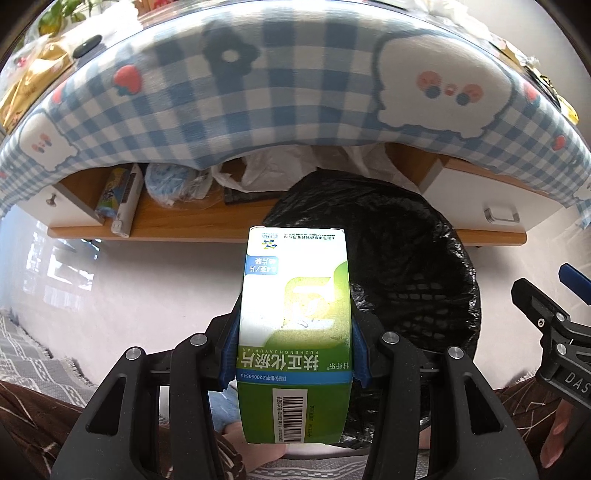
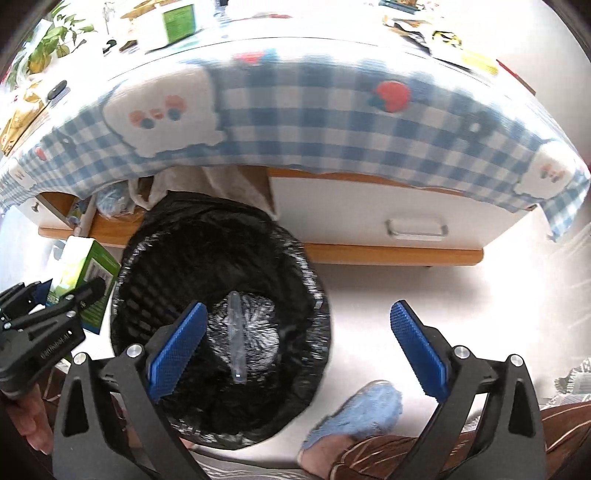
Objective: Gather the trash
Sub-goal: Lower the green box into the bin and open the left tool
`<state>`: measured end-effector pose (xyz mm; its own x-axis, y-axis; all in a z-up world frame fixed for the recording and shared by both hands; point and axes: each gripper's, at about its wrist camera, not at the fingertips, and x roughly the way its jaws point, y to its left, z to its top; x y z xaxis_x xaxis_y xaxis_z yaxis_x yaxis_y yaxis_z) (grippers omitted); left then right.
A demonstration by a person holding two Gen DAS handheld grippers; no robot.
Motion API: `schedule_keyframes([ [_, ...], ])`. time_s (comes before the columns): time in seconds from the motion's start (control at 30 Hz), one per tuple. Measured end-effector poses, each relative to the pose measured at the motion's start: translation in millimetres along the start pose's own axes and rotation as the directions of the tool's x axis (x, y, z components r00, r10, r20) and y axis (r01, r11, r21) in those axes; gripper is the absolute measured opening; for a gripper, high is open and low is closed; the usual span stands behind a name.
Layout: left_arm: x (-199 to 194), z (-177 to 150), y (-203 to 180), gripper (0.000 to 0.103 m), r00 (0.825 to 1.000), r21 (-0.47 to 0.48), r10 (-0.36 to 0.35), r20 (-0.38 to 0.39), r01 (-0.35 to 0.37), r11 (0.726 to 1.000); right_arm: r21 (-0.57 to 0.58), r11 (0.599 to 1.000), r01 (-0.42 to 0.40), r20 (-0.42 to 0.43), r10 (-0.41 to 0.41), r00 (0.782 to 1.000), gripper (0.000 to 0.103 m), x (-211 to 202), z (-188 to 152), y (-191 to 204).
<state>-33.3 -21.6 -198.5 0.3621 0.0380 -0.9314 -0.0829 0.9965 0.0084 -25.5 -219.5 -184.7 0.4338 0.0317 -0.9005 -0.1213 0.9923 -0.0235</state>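
The left tongs [image 1: 293,350] are gripping a green and white medicine box [image 1: 293,332], with the blue pads [image 1: 360,354] pressing on its two long sides. The box is standing up between them, barcode end nearest the camera, and it is hanging just to the left of the trash bin [image 1: 406,266], partly overlapping the bin's rim in the left wrist view. From the right wrist view the same box [image 2: 86,273] is sitting beside the bin's left edge, not inside it.

The right tongs [image 2: 295,350] are standing wide open with nothing between the blue pads [image 2: 177,343]; one pad is over the bin's mouth and the other is over bare floor [image 2: 406,288]. The bin [image 2: 221,317] is lined with a black plastic bag, and a clear, narrow plastic piece [image 2: 236,339] is lying at the bottom of it.

Behind the bin a desk [image 2: 369,218] is carrying a blue and white checked cloth [image 2: 314,122] printed with strawberries, which is draping over the front edge. Under the cloth a white drawer [image 2: 417,227] with a metal handle is showing, and an open wooden shelf [image 1: 177,218] is holding plastic bags and a small carton. On the desk top, clutter and a second green box [image 2: 177,20] are lying, blurred.

A person's foot in a fluffy blue slipper [image 2: 362,410] is resting on the floor right of the bin
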Motion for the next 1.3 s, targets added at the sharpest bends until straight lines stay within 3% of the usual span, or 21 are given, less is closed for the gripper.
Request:
schedule_keyframes([
  [0.73, 43, -4, -80, 0.047, 0.996, 0.111, -0.052, -0.075, 0.06, 0.992, 0.073, 0.994, 0.081, -0.066, -0.076, 0.995, 0.095, 17, -12, -62],
  [1.13, 47, -4, -86, 0.049, 0.997, 0.134, -0.045, -0.06, 0.052, 0.99, 0.071, 0.994, 0.085, -0.072, -0.08, 0.994, 0.095, 22, -12, -61],
  [1.3, 39, -3, -80, 0.068, 0.998, 0.123, -0.051, -0.03, 0.054, 0.991, 0.069, 0.994, 0.081, -0.057, -0.077, 0.995, 0.095, 19, -11, -58],
])
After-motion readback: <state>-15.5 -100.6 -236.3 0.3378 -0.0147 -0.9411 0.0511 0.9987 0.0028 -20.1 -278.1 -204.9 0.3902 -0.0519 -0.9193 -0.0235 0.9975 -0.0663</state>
